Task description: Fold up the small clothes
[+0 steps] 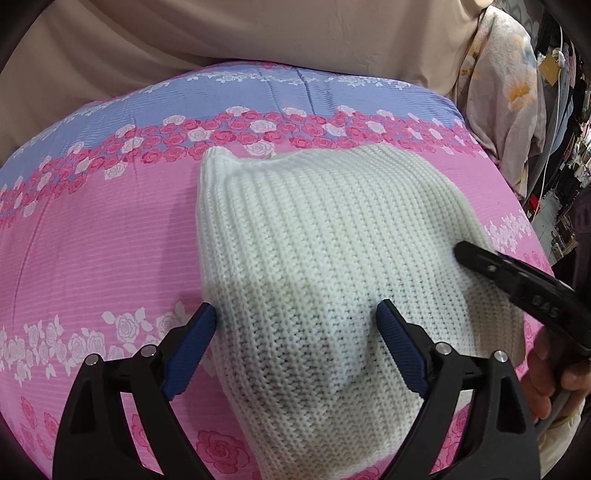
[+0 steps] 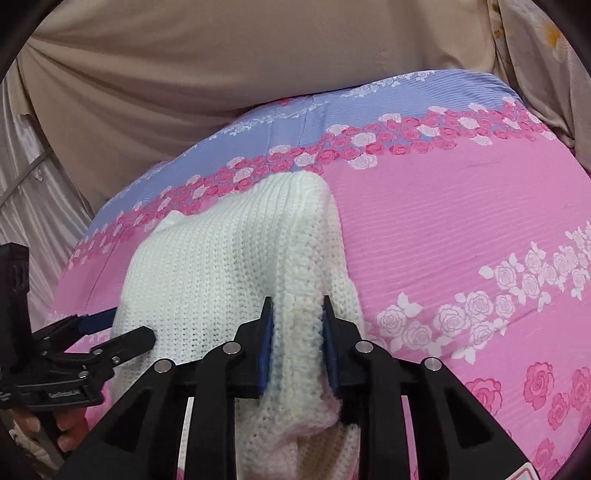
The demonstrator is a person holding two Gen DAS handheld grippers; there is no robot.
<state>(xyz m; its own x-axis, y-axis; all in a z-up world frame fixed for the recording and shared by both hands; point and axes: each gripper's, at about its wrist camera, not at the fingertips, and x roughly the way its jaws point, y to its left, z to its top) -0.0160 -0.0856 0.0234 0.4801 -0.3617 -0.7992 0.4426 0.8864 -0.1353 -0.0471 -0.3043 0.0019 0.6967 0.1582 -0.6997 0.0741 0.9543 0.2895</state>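
Note:
A white knitted garment [image 1: 325, 258] lies on the pink floral bedsheet [image 1: 92, 240]; it also shows in the right wrist view [image 2: 221, 266]. My left gripper [image 1: 297, 314] is open, its blue-padded fingers spread over the garment's near left part. My right gripper [image 2: 297, 306] is shut on a thick fold of the garment's right edge; one of its fingers [image 1: 476, 258] rests on the garment's right side in the left wrist view. The left gripper [image 2: 110, 328] also shows at the garment's left edge in the right wrist view.
The bedsheet [image 2: 461, 229] has a blue band with pink roses at the far side. A beige cloth [image 1: 258, 33] hangs behind the bed. A floral fabric [image 1: 509, 92] hangs at the far right, with cluttered shelves beyond.

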